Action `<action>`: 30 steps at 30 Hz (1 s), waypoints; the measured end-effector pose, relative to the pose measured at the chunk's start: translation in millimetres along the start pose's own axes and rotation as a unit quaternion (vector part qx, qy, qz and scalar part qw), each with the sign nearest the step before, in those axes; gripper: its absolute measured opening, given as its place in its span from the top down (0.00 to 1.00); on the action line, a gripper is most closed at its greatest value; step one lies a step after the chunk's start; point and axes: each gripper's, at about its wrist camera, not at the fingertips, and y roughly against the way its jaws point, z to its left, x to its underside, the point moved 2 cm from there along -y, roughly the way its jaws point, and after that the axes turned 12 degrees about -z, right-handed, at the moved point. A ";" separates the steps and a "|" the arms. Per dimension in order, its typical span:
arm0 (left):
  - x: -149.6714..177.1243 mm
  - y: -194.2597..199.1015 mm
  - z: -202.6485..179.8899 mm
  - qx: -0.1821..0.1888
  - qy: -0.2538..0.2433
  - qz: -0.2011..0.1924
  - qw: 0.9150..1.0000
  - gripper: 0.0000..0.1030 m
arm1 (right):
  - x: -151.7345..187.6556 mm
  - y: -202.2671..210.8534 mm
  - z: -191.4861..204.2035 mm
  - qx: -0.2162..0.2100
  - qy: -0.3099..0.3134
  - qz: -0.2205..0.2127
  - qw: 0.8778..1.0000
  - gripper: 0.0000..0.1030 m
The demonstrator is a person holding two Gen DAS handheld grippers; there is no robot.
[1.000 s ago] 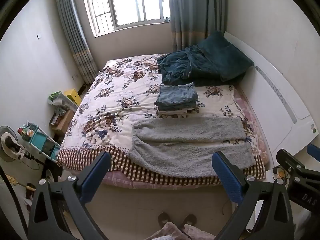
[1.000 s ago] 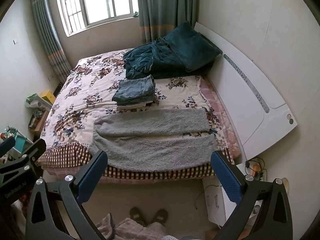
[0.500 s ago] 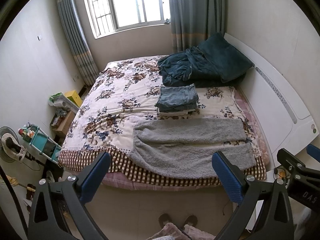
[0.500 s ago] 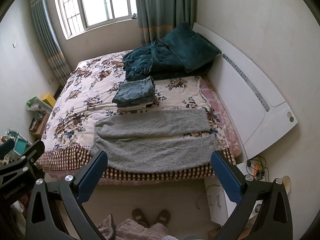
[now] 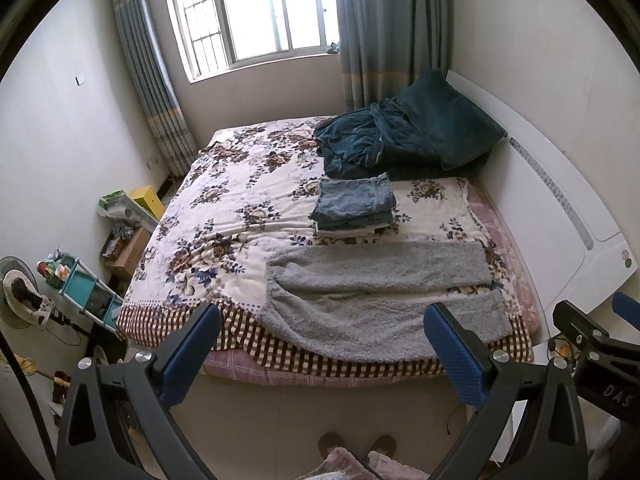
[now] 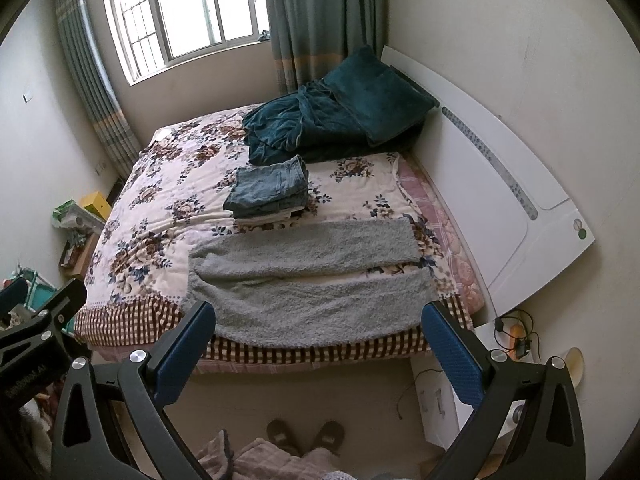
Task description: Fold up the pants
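Note:
Grey fleece pants (image 5: 380,296) lie spread flat on the near edge of the bed, waist to the left, both legs running right; they also show in the right wrist view (image 6: 312,280). My left gripper (image 5: 320,344) is open and empty, held high above the floor short of the bed. My right gripper (image 6: 318,344) is open and empty, likewise short of the bed. Each gripper's body shows at the edge of the other's view.
A stack of folded jeans (image 5: 354,202) sits on the floral quilt (image 5: 240,216) behind the pants. A dark teal blanket and pillow (image 5: 404,136) lie by the white headboard (image 5: 560,220). A teal cart (image 5: 86,292) and fan stand left; a white nightstand (image 6: 440,396) right.
Both grippers have drifted slightly back and up, so the bed sits a little lower in view. The pants have not moved.

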 end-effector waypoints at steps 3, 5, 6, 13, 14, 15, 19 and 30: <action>-0.2 0.0 -2.2 0.001 -0.001 -0.001 1.000 0.00 | -1.7 1.2 -2.2 0.002 -0.003 -0.002 1.000 0.00; -0.9 -0.4 -2.6 0.000 -0.002 -0.001 1.000 0.00 | -2.0 1.3 -2.4 0.002 -0.004 -0.002 1.000 0.00; -0.8 -0.2 -2.3 0.001 -0.001 -0.001 1.000 0.00 | -2.0 1.3 -2.6 0.002 -0.005 -0.002 1.000 0.00; -2.0 -1.3 -4.2 0.000 -0.002 -0.002 1.000 0.00 | -2.3 1.4 -3.5 0.002 -0.005 -0.003 1.000 0.00; -1.8 -1.1 -4.4 0.000 -0.002 -0.001 1.000 0.00 | -2.5 1.2 -3.8 0.001 -0.005 -0.003 1.000 0.00; -1.5 -1.0 -4.5 0.000 -0.002 -0.002 1.000 0.00 | -2.6 1.2 -3.1 0.001 -0.004 -0.002 1.000 0.00; -1.0 -1.0 -4.9 0.000 -0.002 -0.001 1.000 0.00 | -2.7 1.8 -3.9 0.000 -0.005 -0.002 1.000 0.00; 0.5 -0.5 -6.0 -0.001 -0.002 -0.001 1.000 0.00 | -3.3 2.4 -4.4 -0.001 -0.007 -0.002 1.000 0.00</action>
